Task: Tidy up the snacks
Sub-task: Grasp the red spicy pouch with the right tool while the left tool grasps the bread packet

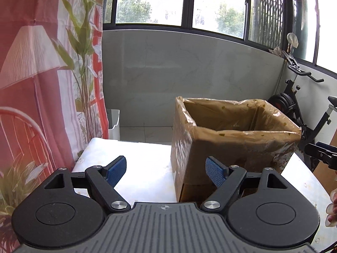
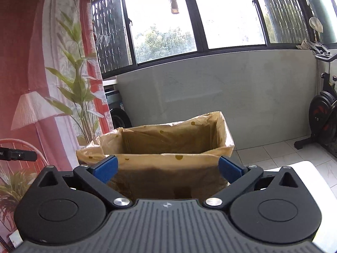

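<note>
White table (image 1: 147, 154), lined box (image 1: 231, 139) ahead of R tool (image 2: 167, 169), jaws wide, empty

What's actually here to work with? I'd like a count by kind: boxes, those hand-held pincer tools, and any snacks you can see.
Lined cardboard box: 1
Pincer tools: 2, the left gripper and the right gripper, both open and empty
Snacks in view: 0
Total: 3
</note>
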Available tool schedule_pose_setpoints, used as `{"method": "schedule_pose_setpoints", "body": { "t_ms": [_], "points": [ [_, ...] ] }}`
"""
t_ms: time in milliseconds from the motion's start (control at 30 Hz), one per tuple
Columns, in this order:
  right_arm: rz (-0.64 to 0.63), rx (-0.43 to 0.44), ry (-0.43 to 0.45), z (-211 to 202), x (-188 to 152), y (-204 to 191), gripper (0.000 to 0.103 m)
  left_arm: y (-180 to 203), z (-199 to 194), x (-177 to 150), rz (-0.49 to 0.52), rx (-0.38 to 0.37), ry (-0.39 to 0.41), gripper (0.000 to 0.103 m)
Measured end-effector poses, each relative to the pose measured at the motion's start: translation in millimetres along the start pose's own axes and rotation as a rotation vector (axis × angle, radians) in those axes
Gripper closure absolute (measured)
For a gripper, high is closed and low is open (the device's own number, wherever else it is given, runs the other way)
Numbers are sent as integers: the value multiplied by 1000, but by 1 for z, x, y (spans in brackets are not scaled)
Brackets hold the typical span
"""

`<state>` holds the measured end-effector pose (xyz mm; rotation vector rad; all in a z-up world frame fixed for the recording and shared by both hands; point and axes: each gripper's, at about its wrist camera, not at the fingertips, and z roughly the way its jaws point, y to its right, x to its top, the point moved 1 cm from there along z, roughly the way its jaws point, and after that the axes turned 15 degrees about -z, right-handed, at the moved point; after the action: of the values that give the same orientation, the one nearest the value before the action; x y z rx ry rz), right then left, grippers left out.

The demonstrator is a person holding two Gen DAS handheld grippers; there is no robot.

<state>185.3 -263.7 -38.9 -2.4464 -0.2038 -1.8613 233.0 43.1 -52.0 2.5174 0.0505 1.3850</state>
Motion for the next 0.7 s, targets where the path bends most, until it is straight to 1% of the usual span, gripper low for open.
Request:
{"method": "schedule_pose_setpoints", "body": {
  "t_ms": [67, 100, 200, 300, 367, 533, 700],
  "points": [
    [-3, -16, -24, -2, -14, -7, 0, -2, 6, -20, -2, 9, -42, 19],
    [-2, -6, -29, -3, -21, -9, 0, -5, 11, -32, -14, 22, -68, 19],
    [15, 2, -85, -3, -44, -15, 0, -14, 22, -59, -91, 37, -130, 20],
    [77, 2, -130, -1, -66, -15, 0, -18, 32, -81, -132, 62, -181, 24],
    [111, 16, -165, -1, -79, -14, 0, -18, 36, -96, -118, 87, -200, 25],
    [82, -8, -214, -5, -101, -17, 0, -20, 48, -121, -116, 139, -266, 25],
    [51, -33, -258, -8, -118, -9, 0, -11, 58, -143, -83, 132, -348, 25]
  ]
}}
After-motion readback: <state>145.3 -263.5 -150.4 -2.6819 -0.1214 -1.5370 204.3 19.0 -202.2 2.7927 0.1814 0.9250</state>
